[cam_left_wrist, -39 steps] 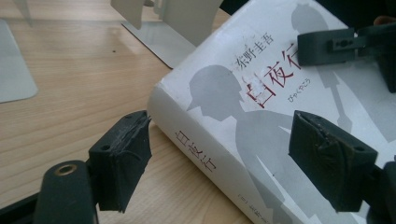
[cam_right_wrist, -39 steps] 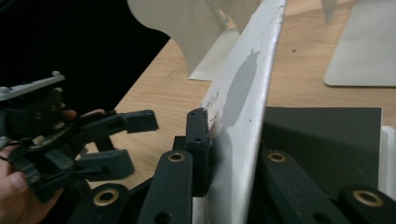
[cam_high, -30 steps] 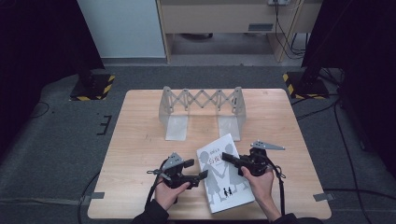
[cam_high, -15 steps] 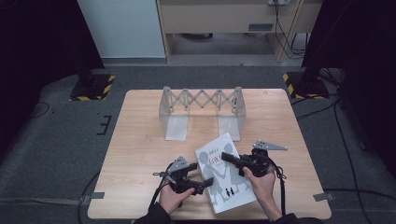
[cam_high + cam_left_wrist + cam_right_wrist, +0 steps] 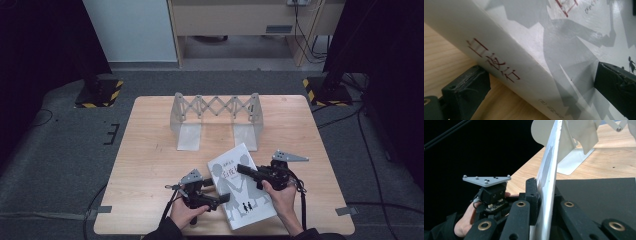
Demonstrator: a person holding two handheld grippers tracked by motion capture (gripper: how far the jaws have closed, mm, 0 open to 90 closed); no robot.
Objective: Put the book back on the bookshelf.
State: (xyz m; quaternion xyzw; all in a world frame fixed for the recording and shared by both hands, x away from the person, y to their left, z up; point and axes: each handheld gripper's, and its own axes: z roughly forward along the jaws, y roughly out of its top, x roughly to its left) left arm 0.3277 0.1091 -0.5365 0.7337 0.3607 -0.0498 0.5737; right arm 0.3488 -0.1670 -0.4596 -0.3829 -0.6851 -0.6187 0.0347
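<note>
Left gripper: your fingers stand wide apart and have just been opening. In the left gripper view the book sits between them by its spine edge, with one finger low beside the spine on the bare wood and the other over the cover; neither presses on it. So that side is released, with the book's near-left edge still in the gap.

Book: it lies near the front edge of the worktop, turned at an angle, between your two hands. White glossy jacket with grey figures and red lettering. Judgement: a moderate paperback-type volume, light enough for one gripper, but the smooth jacket will probably slide under a weak pinch. The block is stiff along the spine and floppy at the open page edge, so take it near the spine, or deep over the cover, not at a corner, which may bend or fan open.

Right gripper: fingers clenched on the book. In the right gripper view the cover runs edge-on between the two pads, gripped thinly, perhaps the cover and few pages. Expect sag if you lift from there alone.

Far side: a metal folding rack stands upright, well apart from the book.
</note>
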